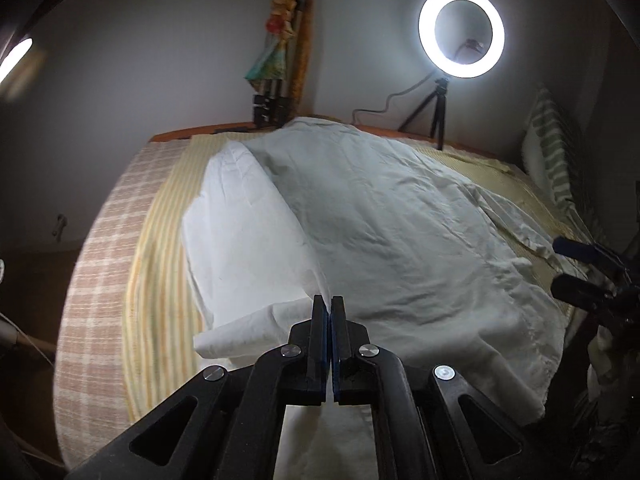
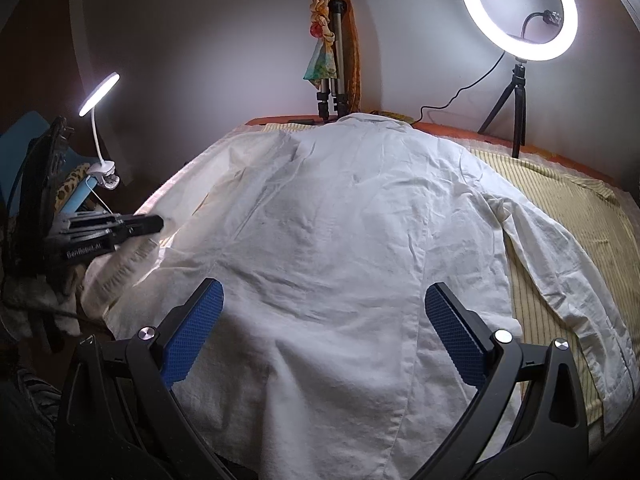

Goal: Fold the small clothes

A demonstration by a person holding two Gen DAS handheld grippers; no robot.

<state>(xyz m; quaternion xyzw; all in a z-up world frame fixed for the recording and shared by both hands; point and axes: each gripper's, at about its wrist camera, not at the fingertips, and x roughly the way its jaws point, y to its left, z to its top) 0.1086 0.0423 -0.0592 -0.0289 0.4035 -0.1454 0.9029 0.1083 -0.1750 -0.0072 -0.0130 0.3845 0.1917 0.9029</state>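
Creased white shirt on striped cloth; left gripper fingers pinching its fold, right gripper fingers wide.

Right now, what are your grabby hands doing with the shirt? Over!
Left gripper shut on white shirt, left side folded over. Right gripper open above shirt, holding nothing. Right sleeve still spread out. Nothing in the way.

Probably bedroom — bed (pillow)
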